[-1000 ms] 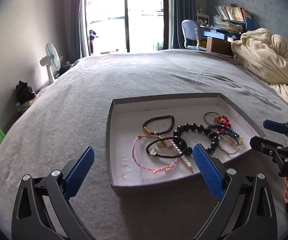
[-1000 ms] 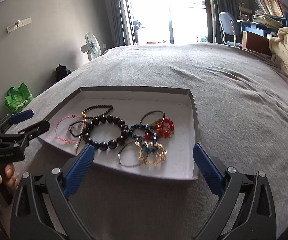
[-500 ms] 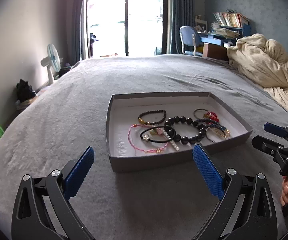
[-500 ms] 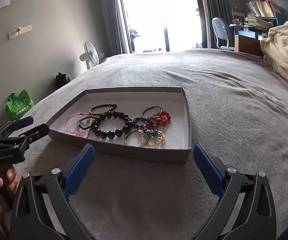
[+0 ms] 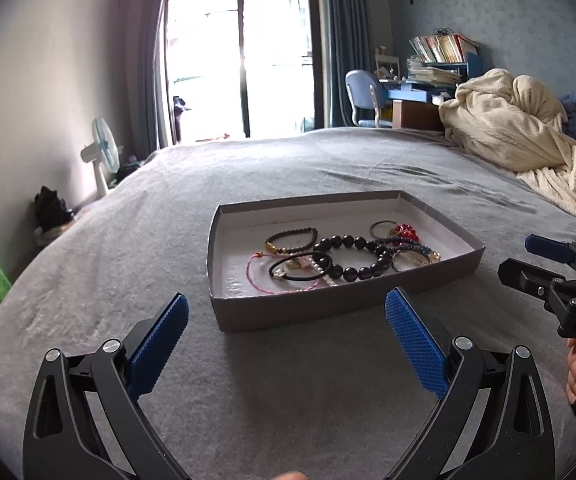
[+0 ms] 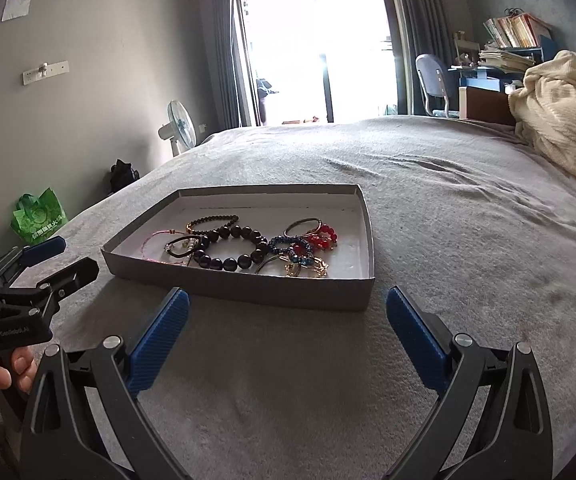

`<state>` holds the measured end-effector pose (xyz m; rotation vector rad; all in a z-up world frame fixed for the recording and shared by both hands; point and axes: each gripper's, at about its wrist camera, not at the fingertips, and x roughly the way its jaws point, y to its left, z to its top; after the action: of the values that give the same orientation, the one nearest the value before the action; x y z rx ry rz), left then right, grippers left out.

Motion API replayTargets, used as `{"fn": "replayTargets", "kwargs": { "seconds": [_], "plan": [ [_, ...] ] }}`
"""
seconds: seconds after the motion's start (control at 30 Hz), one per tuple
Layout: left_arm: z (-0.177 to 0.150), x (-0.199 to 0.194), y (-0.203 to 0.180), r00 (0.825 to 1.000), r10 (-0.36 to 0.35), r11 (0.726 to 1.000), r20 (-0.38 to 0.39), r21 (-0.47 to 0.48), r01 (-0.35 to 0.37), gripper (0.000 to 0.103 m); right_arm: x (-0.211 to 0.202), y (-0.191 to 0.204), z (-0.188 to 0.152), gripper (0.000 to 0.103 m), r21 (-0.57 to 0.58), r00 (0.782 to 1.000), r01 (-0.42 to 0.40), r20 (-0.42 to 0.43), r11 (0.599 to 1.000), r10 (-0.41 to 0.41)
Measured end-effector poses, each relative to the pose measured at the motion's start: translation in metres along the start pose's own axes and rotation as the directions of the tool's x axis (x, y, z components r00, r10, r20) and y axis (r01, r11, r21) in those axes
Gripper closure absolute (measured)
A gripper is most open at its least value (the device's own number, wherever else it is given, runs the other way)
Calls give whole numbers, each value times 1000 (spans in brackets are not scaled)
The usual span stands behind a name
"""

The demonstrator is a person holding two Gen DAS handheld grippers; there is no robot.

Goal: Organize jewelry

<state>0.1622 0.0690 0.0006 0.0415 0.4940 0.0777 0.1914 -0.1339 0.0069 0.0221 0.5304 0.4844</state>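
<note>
Grey bedding (image 5: 288,380) held the tray (image 5: 440,220) of tangled bracelets (image 5: 352,256); both grippers, left (image 5: 286,328) and right (image 6: 287,322), hovered near with fingers spread, best lifting one loop at a time.

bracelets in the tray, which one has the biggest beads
The black bead bracelet in the middle of the tray; its round dark beads are far larger than any other's.
</note>
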Motion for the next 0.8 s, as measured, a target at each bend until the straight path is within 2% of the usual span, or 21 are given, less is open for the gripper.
{"fn": "replayTargets", "kwargs": {
  "seconds": [0.3, 0.8],
  "plan": [
    [-2, -2, 3, 1000, 11, 1000, 16, -16, -11, 5, -4, 10, -4, 6, -48, 999, 20, 26, 999, -19],
    [-1, -1, 0, 1000, 15, 1000, 22, -7, -15, 5, -5, 9, -4, 5, -44, 999, 20, 29, 999, -18]
  ]
}}
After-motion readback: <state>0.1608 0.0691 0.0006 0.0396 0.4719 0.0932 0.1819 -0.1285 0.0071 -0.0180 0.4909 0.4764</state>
